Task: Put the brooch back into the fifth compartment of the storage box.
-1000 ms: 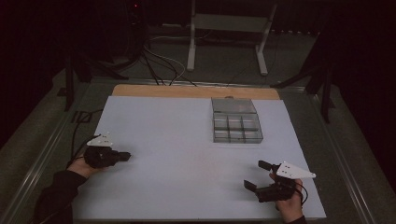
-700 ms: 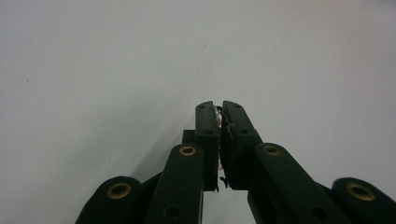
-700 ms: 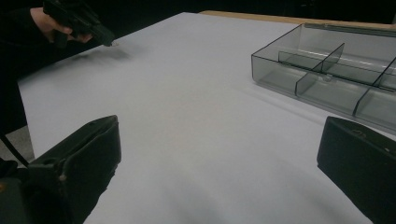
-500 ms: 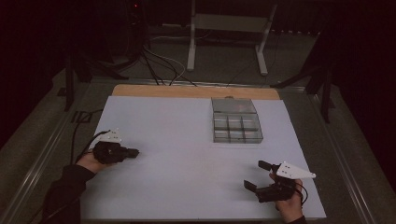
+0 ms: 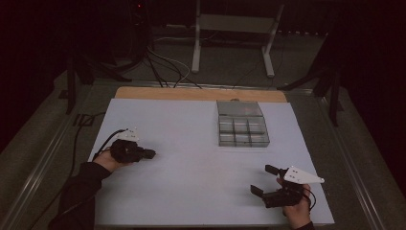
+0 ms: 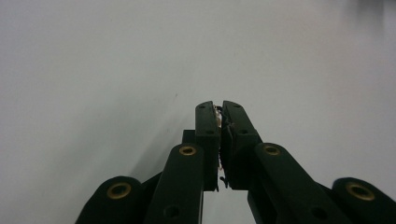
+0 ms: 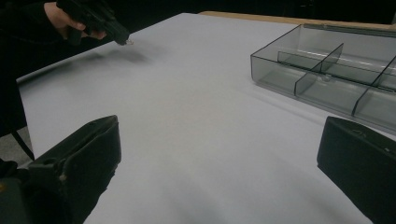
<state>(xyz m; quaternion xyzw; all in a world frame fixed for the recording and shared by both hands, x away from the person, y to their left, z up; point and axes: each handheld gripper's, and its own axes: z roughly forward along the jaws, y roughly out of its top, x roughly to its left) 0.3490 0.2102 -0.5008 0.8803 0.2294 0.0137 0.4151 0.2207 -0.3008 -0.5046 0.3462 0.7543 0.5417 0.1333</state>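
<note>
Right claw (image 5: 262,181): near right corner of the tabletop (image 5: 191,191), jaws spread wide, nothing between them.

Left claw (image 5: 149,154): near the left edge, jaws pressed nearly together on a tiny whitish item (image 6: 218,114), too small to identify; tip aimed across the white surface.

Compartment tray (image 5: 242,130): clear grey, toward the far right, well apart from both claws; one small bead-like piece (image 7: 323,77) visible inside.

Status, by judgement: pickup done; carry to tray and release left.
</note>
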